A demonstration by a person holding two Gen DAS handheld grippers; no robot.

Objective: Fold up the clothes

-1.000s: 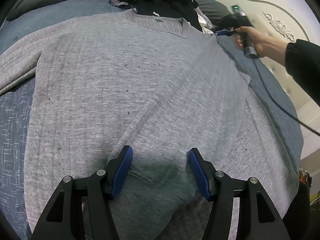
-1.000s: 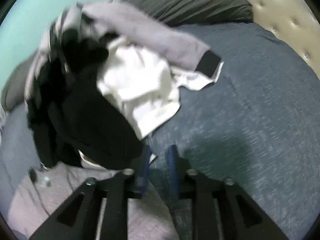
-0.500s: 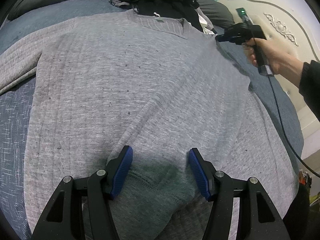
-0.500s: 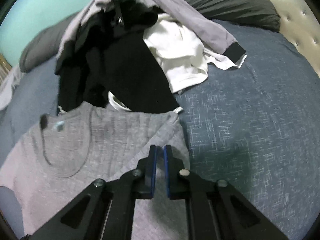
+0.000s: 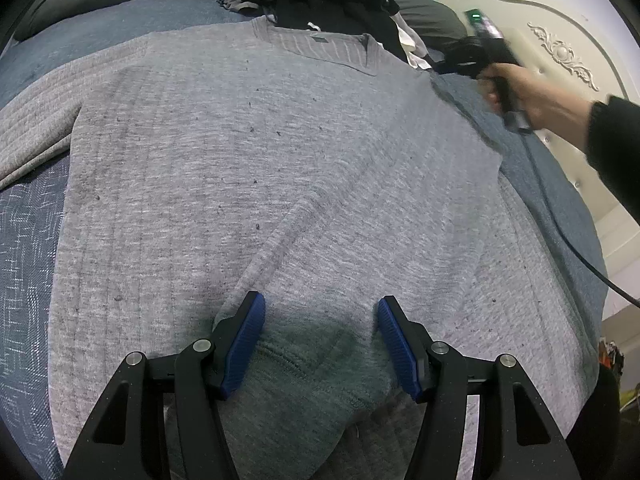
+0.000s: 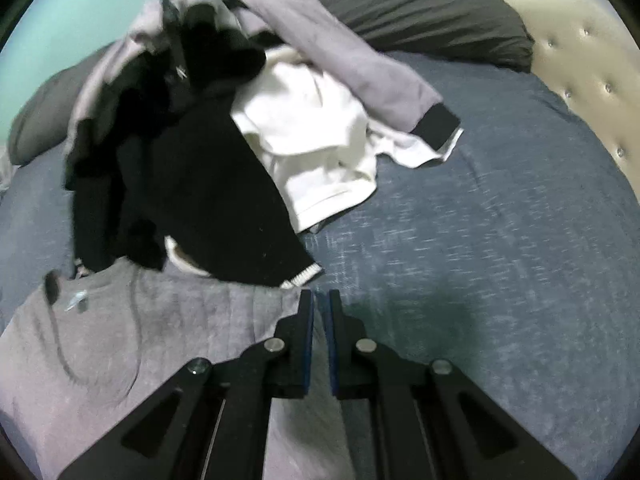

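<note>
The grey sweater (image 5: 280,168) lies flat on the blue bed (image 6: 500,220). A clothes pile (image 6: 208,140) overlaps its far collar. The left tool (image 5: 322,312) stands apart over the near hem; the right tool (image 6: 319,304) is together at the shoulder edge, whether it pinches cloth I cannot tell.

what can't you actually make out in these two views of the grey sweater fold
- Right gripper, right wrist view: fingers nearly together at the grey knit sweater shoulder edge; motion blur hides whether cloth is pinched.
- Sweater's hem, left wrist view: cut off by the bottom edge and the left gripper.
- Sweater's neck label: blurred, unreadable.
</note>
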